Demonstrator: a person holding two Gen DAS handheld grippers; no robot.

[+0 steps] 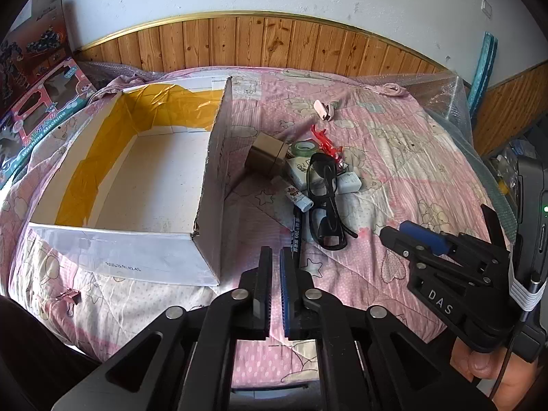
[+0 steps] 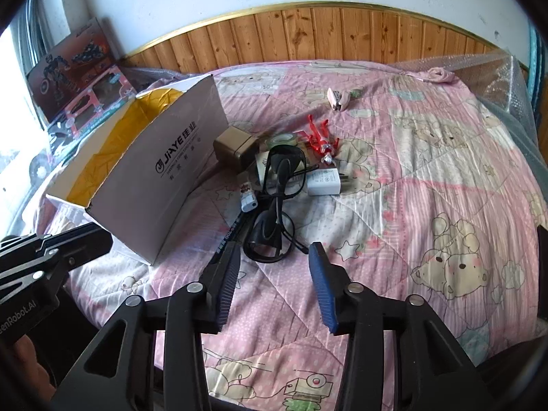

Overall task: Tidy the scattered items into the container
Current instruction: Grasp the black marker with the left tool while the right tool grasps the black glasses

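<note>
The right gripper [image 2: 274,284] is held wide open and empty, low over the quilt [image 2: 411,205], aimed at the glasses [image 2: 277,205] just ahead of its fingertips. The left gripper [image 1: 276,291] is nearly closed, a thin gap between its pads, nothing held; it hangs beside the box [image 1: 137,171].

The glasses, black plastic, are judged light, stiff and fragile at the hinges; the bridge or a folded temple is the place to be pinched, not a lens. They lie across a pencil [image 1: 296,236], so both may be lifted together.

Beyond lie a white charger [image 2: 323,183], smooth and blocky, a brown cube [image 2: 236,147], a tape roll [image 1: 306,148], a thin red figure [image 2: 320,137] and, well apart, a pink stapler [image 2: 337,99]. The box is open-topped white card, tape-lined, empty. The soft quilt will give under pressure.
</note>
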